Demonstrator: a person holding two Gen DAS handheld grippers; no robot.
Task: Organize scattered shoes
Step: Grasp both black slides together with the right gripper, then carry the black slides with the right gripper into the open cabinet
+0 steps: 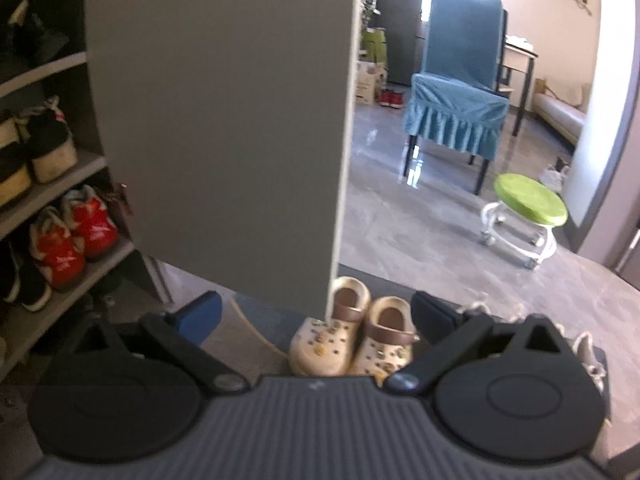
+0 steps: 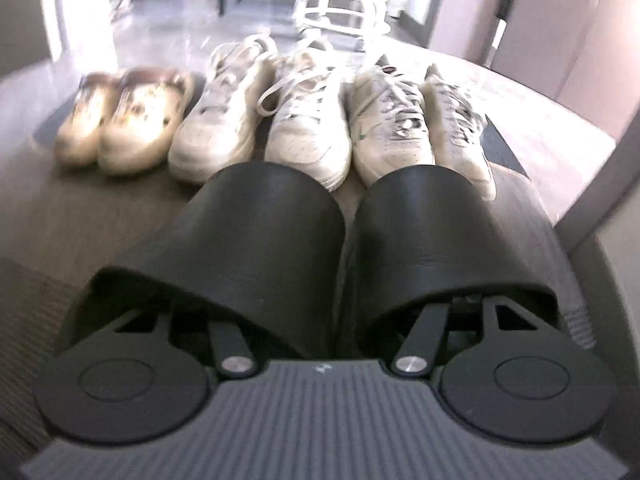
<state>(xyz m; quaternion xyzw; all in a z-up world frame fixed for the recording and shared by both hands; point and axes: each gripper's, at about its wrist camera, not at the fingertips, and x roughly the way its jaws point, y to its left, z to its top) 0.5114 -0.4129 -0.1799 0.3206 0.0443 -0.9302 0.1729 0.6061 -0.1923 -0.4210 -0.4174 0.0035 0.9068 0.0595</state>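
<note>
In the right wrist view my right gripper (image 2: 344, 268) is shut on a pair of black slippers (image 2: 264, 240). One finger reaches in under each strap, so the fingertips are hidden. Beyond them several shoes stand in a row on a dark mat (image 2: 100, 204): cream clogs (image 2: 124, 120), a pair of white sneakers (image 2: 260, 116) and a second whitish pair (image 2: 416, 124). My left gripper (image 1: 316, 314) is open with nothing between its blue pads (image 1: 200, 314). It hangs just short of the cream clogs (image 1: 352, 336), below the edge of a grey cabinet door (image 1: 220, 120).
The open shoe cabinet (image 1: 80, 168) at left holds red sneakers (image 1: 72, 236) and dark and pale shoes on its shelves. A blue-covered chair (image 1: 456, 92) and a green-topped stool (image 1: 528, 204) stand on the grey floor beyond. A wall and door frame (image 2: 600, 184) rise at right.
</note>
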